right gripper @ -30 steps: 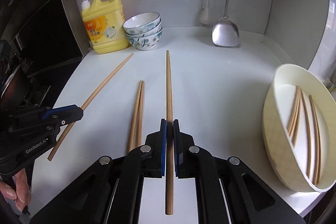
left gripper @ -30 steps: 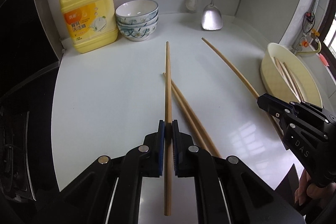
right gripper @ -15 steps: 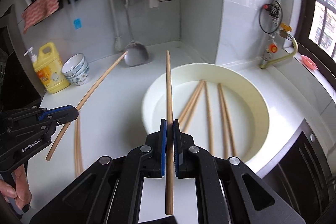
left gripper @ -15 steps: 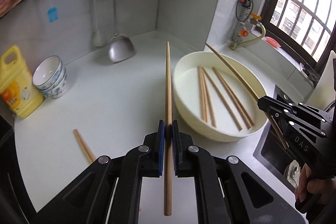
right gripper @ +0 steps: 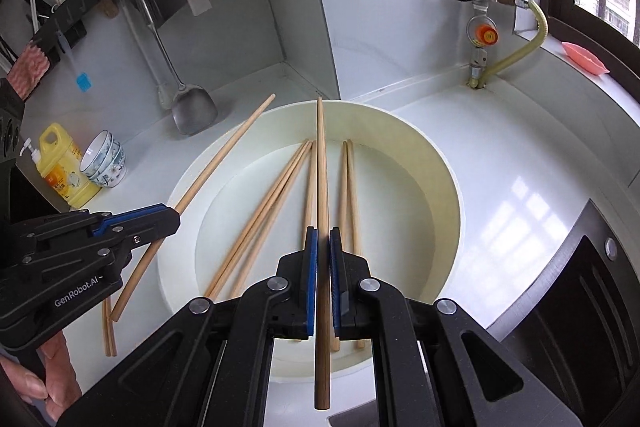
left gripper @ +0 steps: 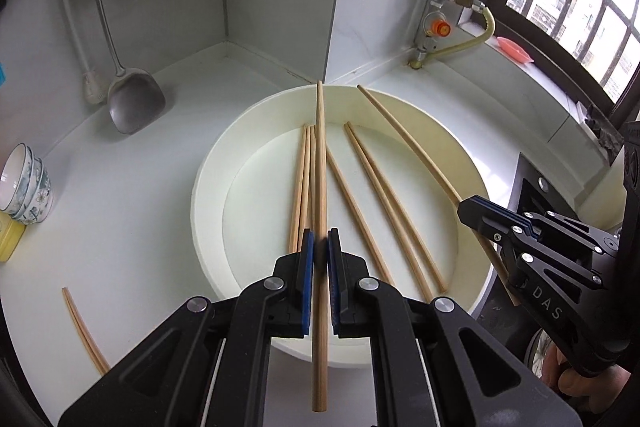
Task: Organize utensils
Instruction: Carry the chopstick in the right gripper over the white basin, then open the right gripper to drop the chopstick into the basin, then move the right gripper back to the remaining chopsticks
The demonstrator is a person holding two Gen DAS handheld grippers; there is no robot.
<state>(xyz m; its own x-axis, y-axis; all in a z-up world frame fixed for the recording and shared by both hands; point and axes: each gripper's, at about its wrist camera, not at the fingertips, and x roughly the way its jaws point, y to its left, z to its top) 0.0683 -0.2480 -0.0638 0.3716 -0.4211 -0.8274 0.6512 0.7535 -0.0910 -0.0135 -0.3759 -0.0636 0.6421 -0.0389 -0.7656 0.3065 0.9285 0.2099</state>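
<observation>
My left gripper (left gripper: 320, 233) is shut on a long wooden chopstick (left gripper: 320, 163) and holds it above a round cream basin (left gripper: 208, 167). Several chopsticks (left gripper: 372, 195) lie flat inside the basin. The right gripper (right gripper: 323, 230) is shut on a second chopstick (right gripper: 321, 167) over the same basin (right gripper: 440, 155). Each gripper shows in the other's view: the right gripper (left gripper: 466, 207) with its chopstick (left gripper: 408, 143) over the basin's right side, the left gripper (right gripper: 174, 217) with its chopstick (right gripper: 224, 155) across the left rim. A pair of loose chopsticks (right gripper: 108, 331) lies on the white counter left of the basin.
A metal spatula (left gripper: 134, 103) hangs against the back wall. Stacked bowls (right gripper: 104, 159) and a yellow soap bottle (right gripper: 60, 167) stand at the far left. A gas valve with a yellow hose (right gripper: 520, 43) is at the back right. A dark recess (right gripper: 580, 287) borders the counter on the right.
Both grippers have swung right, from over the bare counter to above the cream basin, each still carrying its chopstick. The bowls and soap bottle have slid to the left edge.
</observation>
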